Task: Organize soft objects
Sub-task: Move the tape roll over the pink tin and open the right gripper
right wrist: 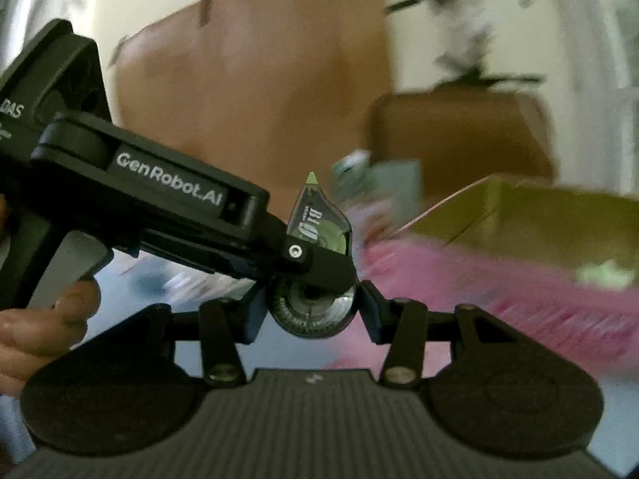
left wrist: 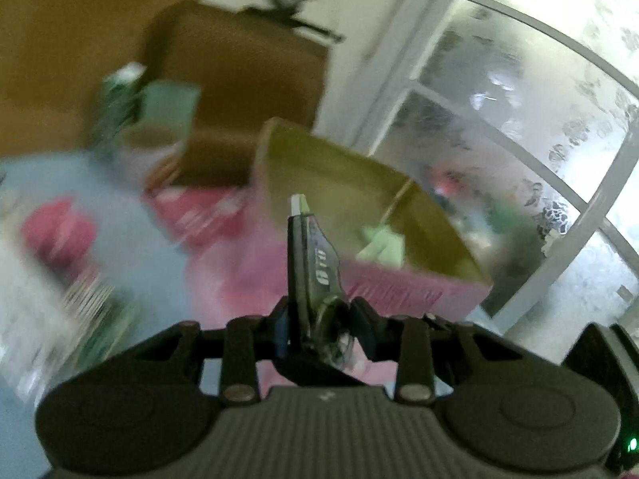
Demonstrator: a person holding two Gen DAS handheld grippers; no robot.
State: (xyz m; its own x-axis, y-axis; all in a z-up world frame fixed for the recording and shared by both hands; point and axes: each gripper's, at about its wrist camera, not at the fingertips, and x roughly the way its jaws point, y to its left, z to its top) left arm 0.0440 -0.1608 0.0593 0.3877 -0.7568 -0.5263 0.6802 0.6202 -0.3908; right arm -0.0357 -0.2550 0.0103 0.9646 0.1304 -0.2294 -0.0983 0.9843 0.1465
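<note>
A correction tape dispenser (left wrist: 315, 255), black and clear with a green tip, is held in the air by both grippers. My left gripper (left wrist: 319, 319) is shut on its round lower body. In the right wrist view the dispenser (right wrist: 319, 227) stands tip up. My right gripper (right wrist: 313, 311) grips its round wheel end, while the left gripper (right wrist: 315, 259) reaches in from the left and clamps its middle. A pink cardboard box (left wrist: 399, 239) with an open olive inside lies behind; a pale green object (left wrist: 383, 247) lies in it.
A brown chair back (left wrist: 239, 92) stands behind. A cup with green items (left wrist: 151, 135) and red and pink packages (left wrist: 199, 207) sit on a light blue surface (left wrist: 131, 239). A frosted window (left wrist: 519, 119) is to the right. The scene is motion-blurred.
</note>
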